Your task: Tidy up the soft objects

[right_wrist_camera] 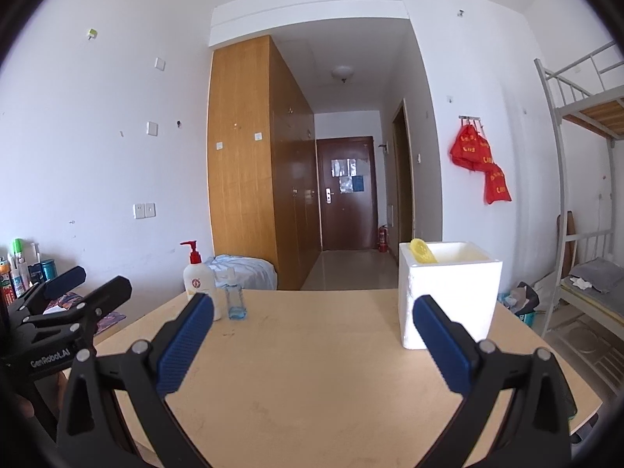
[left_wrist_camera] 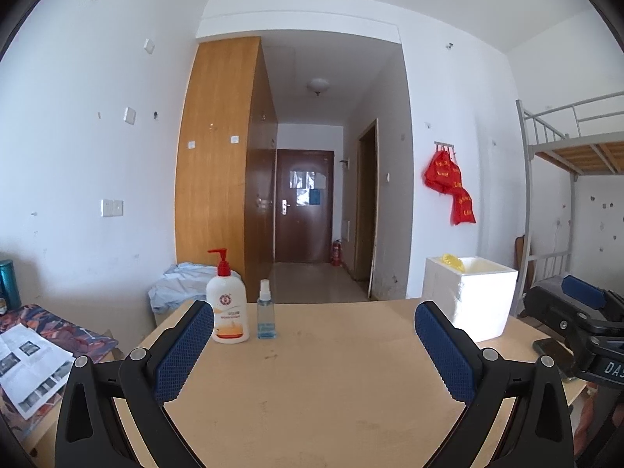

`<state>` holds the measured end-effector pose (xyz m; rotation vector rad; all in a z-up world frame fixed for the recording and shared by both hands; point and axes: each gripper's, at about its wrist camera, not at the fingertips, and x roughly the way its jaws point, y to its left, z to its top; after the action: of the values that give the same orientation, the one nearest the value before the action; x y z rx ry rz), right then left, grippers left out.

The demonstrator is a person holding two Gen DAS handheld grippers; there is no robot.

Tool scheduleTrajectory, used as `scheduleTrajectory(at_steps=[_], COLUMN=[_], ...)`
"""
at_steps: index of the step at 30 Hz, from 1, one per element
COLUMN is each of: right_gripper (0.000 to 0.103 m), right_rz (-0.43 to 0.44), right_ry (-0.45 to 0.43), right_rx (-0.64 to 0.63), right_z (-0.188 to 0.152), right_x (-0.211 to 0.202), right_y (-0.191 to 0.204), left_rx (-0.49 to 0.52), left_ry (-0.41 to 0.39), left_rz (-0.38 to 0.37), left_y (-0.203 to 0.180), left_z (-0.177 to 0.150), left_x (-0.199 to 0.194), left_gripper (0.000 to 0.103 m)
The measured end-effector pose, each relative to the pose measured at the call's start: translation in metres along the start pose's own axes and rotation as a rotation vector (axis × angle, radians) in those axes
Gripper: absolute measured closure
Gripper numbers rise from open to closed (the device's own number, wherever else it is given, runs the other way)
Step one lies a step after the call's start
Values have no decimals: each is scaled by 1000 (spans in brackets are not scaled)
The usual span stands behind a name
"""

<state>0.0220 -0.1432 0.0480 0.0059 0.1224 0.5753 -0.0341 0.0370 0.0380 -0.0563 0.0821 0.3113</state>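
Observation:
A white foam box (left_wrist_camera: pixel 474 296) (right_wrist_camera: pixel 448 292) stands on the far right of the light wooden table (left_wrist_camera: pixel 312 370) (right_wrist_camera: pixel 312 370). A yellow soft object (left_wrist_camera: pixel 452 261) (right_wrist_camera: pixel 423 251) pokes out over its left rim. My left gripper (left_wrist_camera: pixel 314 345) is open and empty above the table's near part, with the box to its right. My right gripper (right_wrist_camera: pixel 312 341) is open and empty, with the box just beyond its right finger. Each gripper shows at the edge of the other's view, the right one (left_wrist_camera: pixel 581 312) and the left one (right_wrist_camera: pixel 70 292).
A white pump bottle with a red top (left_wrist_camera: pixel 227 304) (right_wrist_camera: pixel 199 277) and a small blue spray bottle (left_wrist_camera: pixel 266 312) (right_wrist_camera: pixel 235 296) stand at the table's far left. A dark phone (left_wrist_camera: pixel 553 349) lies at the right edge. Papers (left_wrist_camera: pixel 27 362) lie on a side surface to the left.

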Motion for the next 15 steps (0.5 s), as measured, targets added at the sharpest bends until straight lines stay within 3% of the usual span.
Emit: scheduleTrajectory(at_steps=[15], right_gripper=[0], right_rz=[7], right_ry=[32], right_rx=[16], right_z=[-26], right_x=[-3], right_y=[9], left_rx=[-23], left_ry=[35], left_rz=[34], left_y=[15], left_z=[-29], left_x=[-1], left_gripper=[0])
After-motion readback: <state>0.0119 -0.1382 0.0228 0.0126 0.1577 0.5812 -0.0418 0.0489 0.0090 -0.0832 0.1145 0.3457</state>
